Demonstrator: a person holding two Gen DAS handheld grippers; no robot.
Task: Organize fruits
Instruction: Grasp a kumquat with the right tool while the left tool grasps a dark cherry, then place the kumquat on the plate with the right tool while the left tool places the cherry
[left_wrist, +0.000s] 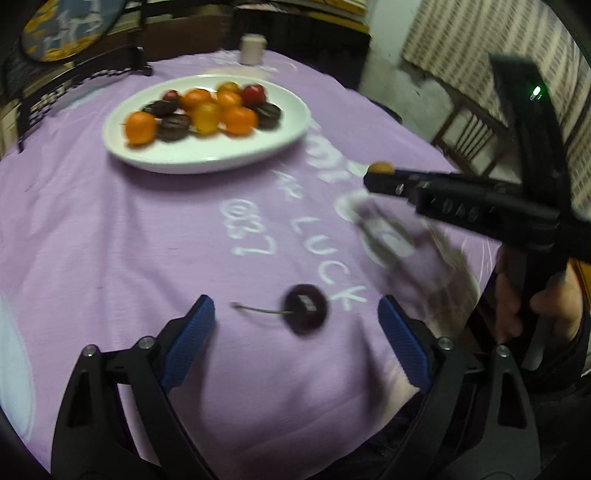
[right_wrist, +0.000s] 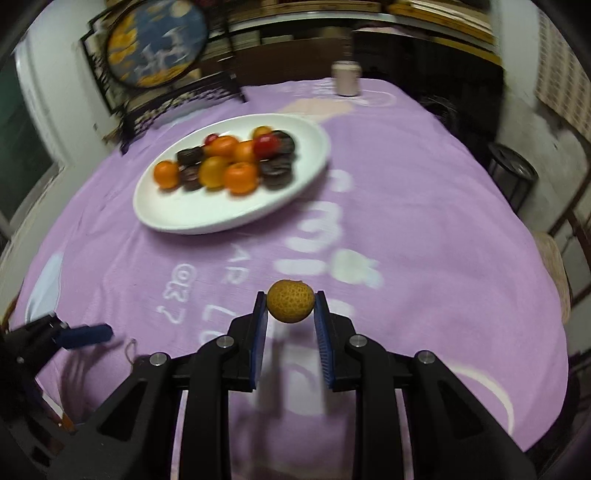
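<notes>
On a lilac tablecloth (right_wrist: 424, 206), two hand-held grippers work near a plate of fruit.

Farthest left in the right wrist view, the white plate (right_wrist: 177, 218) holds orange, yellow, red and dark fruits (right_wrist: 225, 162), well apart from both grippers. From the left wrist view, the left gripper (left_wrist: 295, 319) hangs with its blue pads spread wide, a dark cherry (left_wrist: 306, 308) lying on the cloth between them, untouched, its stem pointing left. To the right, the right gripper (right_wrist: 290, 306) is clamped on a small orange fruit (right_wrist: 290, 301), lifted clear of the cloth. A pale jar (right_wrist: 346, 79) stands at the far edge.
</notes>
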